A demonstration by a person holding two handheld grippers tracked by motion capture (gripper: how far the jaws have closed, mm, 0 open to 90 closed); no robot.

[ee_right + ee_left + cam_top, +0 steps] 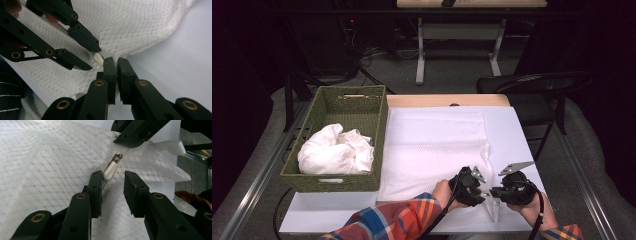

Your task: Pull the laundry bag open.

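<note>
1. Zipper pull point(110, 169): a small white pull-tab with a metal link, lying on the white mesh fabric point(50, 165) near the bench's edge closest to the person. In the high view this spot lies at about 5 o'clock on the bench, between the two tools.
2. Left hand-held gripper point(113, 186): jaws apart, one on each side of the pull. The pull's lower end lies against the inner face of the jaw at 9 o'clock; the jaw at 3 o'clock stands clear of it. In the right gripper view the same tool point(93, 57) enters from 10 o'clock with the pull point(99, 59) between its tips.
3. Right hand-held gripper point(117, 65): jaws drawn together on the bunched edge of the fabric just beside the pull, at 3 o'clock from it. In the left gripper view this tool comes in from 12 o'clock, its tip sitting just above the pull's metal link.
4. White mesh fabric, high view point(432, 145): spread flat over the middle of the bench point(522, 135), lifted and gathered where the right tool pinches it.
5. Hands, high view: left hand point(443, 192) and right hand point(537, 212) enter from 6 o'clock in plaid sleeves, the tools nearly tip to tip.
6. Woven basket point(379, 125): at 9 o'clock from the fabric, just beside its edge, holding a crumpled white cloth point(337, 150).
</note>
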